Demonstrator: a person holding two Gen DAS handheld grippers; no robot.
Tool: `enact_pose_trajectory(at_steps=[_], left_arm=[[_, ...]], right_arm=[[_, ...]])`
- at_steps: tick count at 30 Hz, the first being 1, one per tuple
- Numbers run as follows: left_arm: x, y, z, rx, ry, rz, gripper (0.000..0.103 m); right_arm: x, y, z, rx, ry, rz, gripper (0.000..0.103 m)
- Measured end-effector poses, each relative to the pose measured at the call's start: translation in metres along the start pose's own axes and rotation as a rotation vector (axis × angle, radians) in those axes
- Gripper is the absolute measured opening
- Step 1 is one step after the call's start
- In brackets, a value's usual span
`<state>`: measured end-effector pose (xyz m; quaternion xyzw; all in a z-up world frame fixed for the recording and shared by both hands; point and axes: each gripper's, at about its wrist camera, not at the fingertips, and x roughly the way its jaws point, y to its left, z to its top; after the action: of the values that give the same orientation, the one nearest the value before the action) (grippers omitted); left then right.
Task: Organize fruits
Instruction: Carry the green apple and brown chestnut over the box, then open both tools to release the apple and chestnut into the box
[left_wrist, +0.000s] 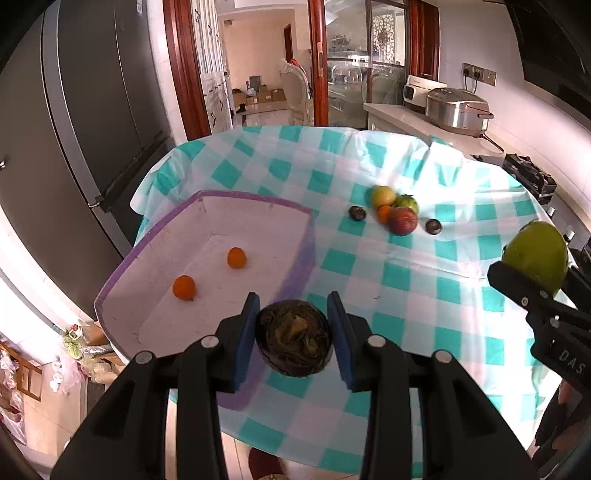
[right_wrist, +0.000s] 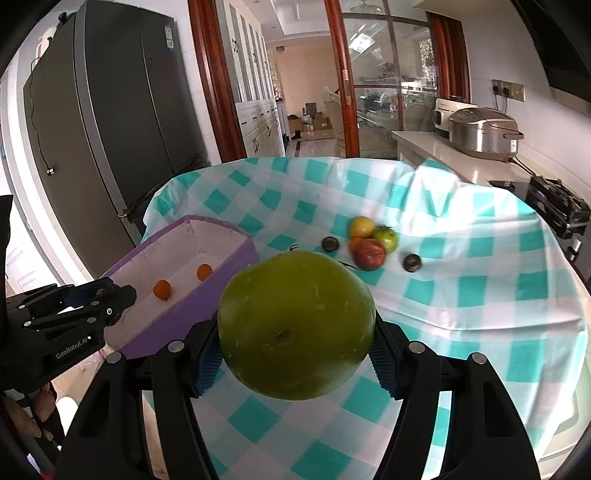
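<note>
My left gripper (left_wrist: 293, 332) is shut on a dark purple-brown fruit (left_wrist: 293, 338), held above the near right rim of a white box with purple edges (left_wrist: 258, 201). Two small oranges (left_wrist: 236, 257) (left_wrist: 183, 287) lie inside the box. My right gripper (right_wrist: 295, 347) is shut on a large green fruit (right_wrist: 295, 325), held above the checked tablecloth (right_wrist: 461, 295); it also shows at the right of the left wrist view (left_wrist: 537, 254). A cluster of fruits (left_wrist: 397, 212) lies on the cloth mid-table: yellow, green, red, a small orange, and two dark round ones (left_wrist: 357, 213) (left_wrist: 433, 226).
A dark refrigerator (left_wrist: 92, 129) stands left of the table. A counter with a rice cooker (left_wrist: 458, 110) and a black appliance (left_wrist: 532, 177) runs along the right. An open doorway lies behind the table. The table's near edge drops to the floor (left_wrist: 236, 454).
</note>
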<state>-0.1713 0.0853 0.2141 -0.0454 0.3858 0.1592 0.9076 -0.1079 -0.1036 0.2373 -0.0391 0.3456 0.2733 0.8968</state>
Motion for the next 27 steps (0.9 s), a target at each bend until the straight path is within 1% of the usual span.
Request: enact_pose_trajectory(at_steps=[2, 8, 10, 13, 14, 16, 18, 21, 23, 27], left_arm=[[0.009, 0.017, 0.003, 0.006, 0.005, -0.011, 0.038], [0.046, 0.077, 0.019, 0.045, 0.037, -0.057, 0.038], [0.067, 0.103, 0.022, 0.046, 0.073, -0.077, 0.038], [0.094, 0.132, 0.019, 0.063, 0.128, -0.08, 0.038], [0.102, 0.142, 0.016, 0.065, 0.15, -0.081, 0.038], [0.122, 0.163, 0.009, 0.076, 0.22, -0.092, 0.038], [0.141, 0.18, 0.0, 0.093, 0.285, -0.102, 0.038], [0.165, 0.197, -0.013, 0.123, 0.368, -0.118, 0.038], [0.18, 0.202, -0.02, 0.156, 0.422, -0.131, 0.038], [0.199, 0.205, -0.032, 0.182, 0.493, -0.16, 0.038]], right_arm=[[0.011, 0.016, 0.005, 0.001, 0.003, -0.005, 0.066], [0.056, 0.079, 0.027, -0.015, 0.022, -0.021, 0.066], [0.076, 0.103, 0.032, -0.024, 0.04, -0.022, 0.066], [0.107, 0.134, 0.038, -0.041, 0.089, -0.029, 0.066], [0.121, 0.146, 0.039, -0.042, 0.118, -0.031, 0.066], [0.139, 0.159, 0.04, -0.034, 0.162, -0.031, 0.066], [0.165, 0.172, 0.041, -0.023, 0.235, -0.023, 0.066], [0.199, 0.193, 0.04, -0.048, 0.33, -0.02, 0.066], [0.226, 0.21, 0.036, -0.095, 0.42, -0.035, 0.066], [0.263, 0.224, 0.029, -0.131, 0.551, -0.047, 0.066]])
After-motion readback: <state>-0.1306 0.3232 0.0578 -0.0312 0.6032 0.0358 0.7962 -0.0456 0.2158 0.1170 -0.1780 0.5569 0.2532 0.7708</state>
